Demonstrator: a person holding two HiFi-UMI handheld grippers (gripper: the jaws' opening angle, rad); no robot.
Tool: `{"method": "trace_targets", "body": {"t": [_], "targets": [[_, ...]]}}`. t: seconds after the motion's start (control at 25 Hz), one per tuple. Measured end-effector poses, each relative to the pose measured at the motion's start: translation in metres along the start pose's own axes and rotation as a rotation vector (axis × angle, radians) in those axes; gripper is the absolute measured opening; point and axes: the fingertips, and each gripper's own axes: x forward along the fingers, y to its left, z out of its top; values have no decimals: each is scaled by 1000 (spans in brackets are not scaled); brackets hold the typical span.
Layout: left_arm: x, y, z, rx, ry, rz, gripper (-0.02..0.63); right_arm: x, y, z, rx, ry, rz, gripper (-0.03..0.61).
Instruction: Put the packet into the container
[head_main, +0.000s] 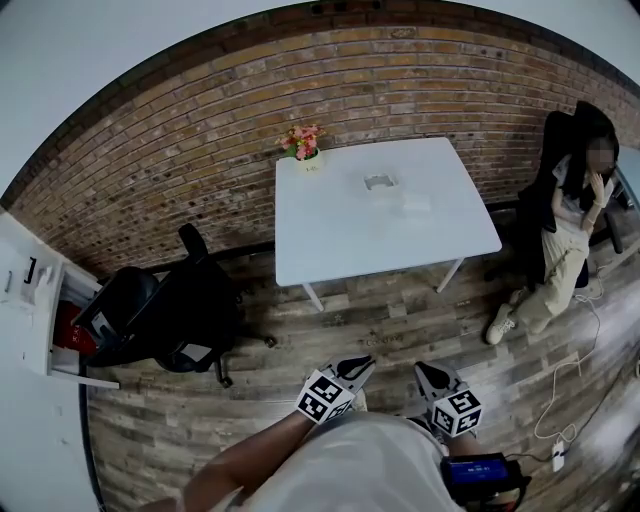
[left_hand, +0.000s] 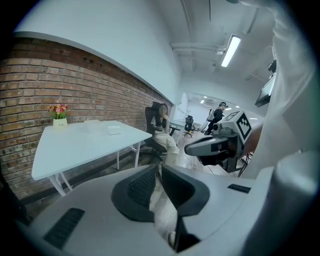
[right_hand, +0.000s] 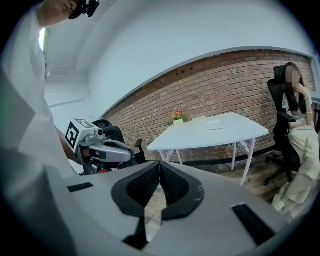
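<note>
While my two grippers hang clenched and empty, the one packet lies well ahead.
Left gripper and right gripper sit side by side; beyond them one white table bears one packet, flat, long side seemingly left-right, just right of one container.

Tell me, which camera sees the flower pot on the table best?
The left gripper view: the flower pot shows side-on, blooms and white pot both clear. The head view looks down, so blooms hide much of it. The right gripper view shows it tiny.
</note>
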Motion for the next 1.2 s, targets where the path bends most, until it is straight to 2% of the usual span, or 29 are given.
{"method": "trace_targets", "body": {"t": [0.48, 0.84, 1.2], "targets": [[5, 33, 14, 12, -27, -2, 50, 25, -15, 23, -15, -8, -41, 11], [5, 42, 7, -25, -9, -29, 51, 25, -22, 24, 2, 8, -93, 11], [18, 50, 14, -49, 3, -15, 51, 42, -36, 24, 24, 34, -60, 11]]}}
